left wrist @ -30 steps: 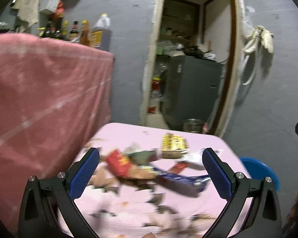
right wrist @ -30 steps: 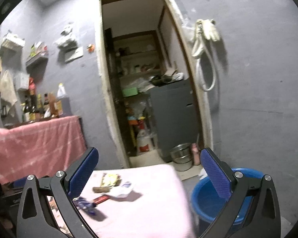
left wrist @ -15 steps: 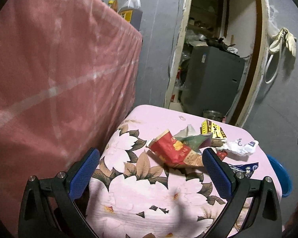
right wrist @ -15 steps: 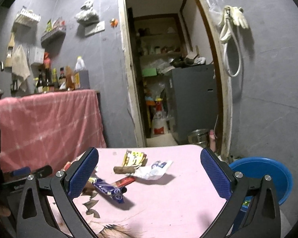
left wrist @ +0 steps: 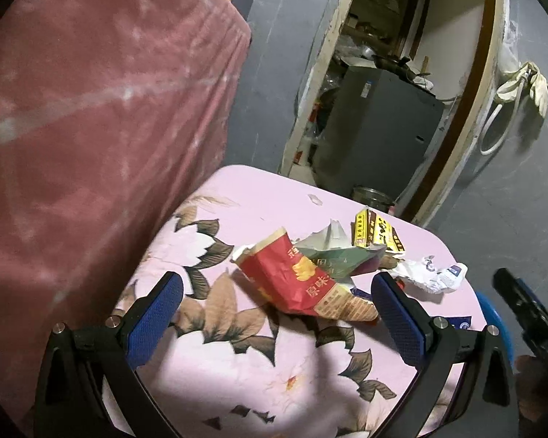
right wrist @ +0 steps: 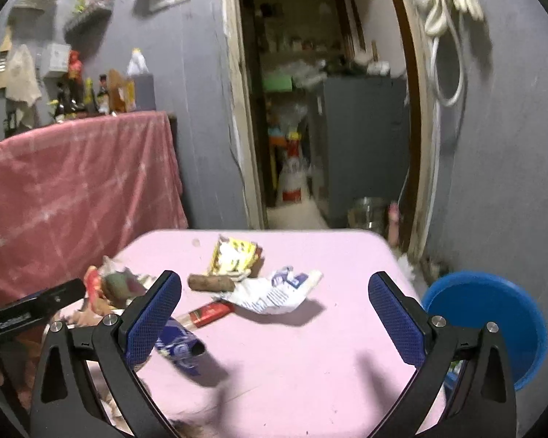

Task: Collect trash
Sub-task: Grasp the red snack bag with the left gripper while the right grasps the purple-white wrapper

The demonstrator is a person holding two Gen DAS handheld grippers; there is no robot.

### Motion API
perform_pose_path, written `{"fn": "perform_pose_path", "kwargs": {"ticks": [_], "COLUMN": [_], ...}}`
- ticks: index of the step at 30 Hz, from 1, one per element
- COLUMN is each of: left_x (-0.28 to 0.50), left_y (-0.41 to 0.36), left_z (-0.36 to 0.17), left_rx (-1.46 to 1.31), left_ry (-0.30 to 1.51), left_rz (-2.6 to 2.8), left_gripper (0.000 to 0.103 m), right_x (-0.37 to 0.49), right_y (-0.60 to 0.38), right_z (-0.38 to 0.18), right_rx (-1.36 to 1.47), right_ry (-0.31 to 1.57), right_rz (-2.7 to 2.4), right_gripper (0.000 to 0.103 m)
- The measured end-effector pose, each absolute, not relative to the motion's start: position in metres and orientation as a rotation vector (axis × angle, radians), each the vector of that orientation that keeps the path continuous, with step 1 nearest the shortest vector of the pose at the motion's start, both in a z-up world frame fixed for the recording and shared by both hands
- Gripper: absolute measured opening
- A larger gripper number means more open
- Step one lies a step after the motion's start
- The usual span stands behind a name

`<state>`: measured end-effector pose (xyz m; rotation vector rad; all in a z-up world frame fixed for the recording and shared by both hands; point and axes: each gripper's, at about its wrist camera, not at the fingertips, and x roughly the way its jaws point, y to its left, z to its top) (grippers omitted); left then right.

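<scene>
Hovering over the pink flowered worktop (left wrist: 237, 376), the left gripper (left wrist: 274, 306) has its blue fingers (left wrist: 153, 314) spread wide with nothing between them, just short of a red snack wrapper (left wrist: 292, 277) that lies crumpled on the cloth. Touching that wrapper on its far side is a green and white packet (left wrist: 332, 252), and beyond it a yellow packet (left wrist: 376, 233) and a crumpled white wrapper (left wrist: 427, 270) lie close together. The right gripper (right wrist: 274, 310) hangs over the same worktop, its fingers (right wrist: 394, 317) likewise released and empty. A blue wrapper (right wrist: 181, 346) sits just beside its left finger, with a small red packet (right wrist: 210, 312) and a brown roll (right wrist: 211, 283) a little farther on. A blue basin (right wrist: 489, 325) stands on the floor off the worktop's right edge, and a pink cloth (right wrist: 76, 179) drapes the counter to the left.
</scene>
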<state>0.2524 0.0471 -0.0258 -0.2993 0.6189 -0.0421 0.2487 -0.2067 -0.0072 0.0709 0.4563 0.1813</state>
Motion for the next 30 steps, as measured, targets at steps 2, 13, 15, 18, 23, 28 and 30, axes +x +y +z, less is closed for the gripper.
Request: {"fn": "perform_pose_path", "kwargs": {"ticks": [2,13,15,18,23,28,30], "left_x": [0.255,0.268,0.269,0.269,0.269,0.264,0.262], "left_y": [0.046,0.051,0.053,0.054,0.052,0.051,0.05], "left_z": [-0.026,-0.035,-0.035,-0.036,-0.04,-0.037,-0.037], "left_rx": [-0.296,-0.363,-0.365,-0.371,-0.375,-0.361,-0.359], "left_ry": [0.621,0.681,0.693,0.716,0.743,0.736,0.732], "left_rz": [-0.047,-0.091,-0.095,-0.1,-0.1,-0.084,-0.084], "left_gripper": [0.098,0.065,0.061,0.054,0.043,0.028,0.025], "right_x": [0.259,0.305,0.31,0.314,0.32,0.324,0.323], "right_y": [-0.208,-0.199,-0.199,-0.198,-0.196,-0.195,-0.195], "right_z": [-0.012,-0.039,-0.043,-0.046,-0.048,-0.054,-0.055], "right_rx": [0.081,0.066,0.072,0.078,0.069,0.072,0.073], "right_ry": [0.489,0.671,0.69,0.715,0.736,0.776,0.777], "right_rz": [0.174,0.153,0.155,0.158,0.167,0.176,0.185], "right_gripper": [0.103,0.081,0.08,0.078,0.066,0.034,0.024]}}
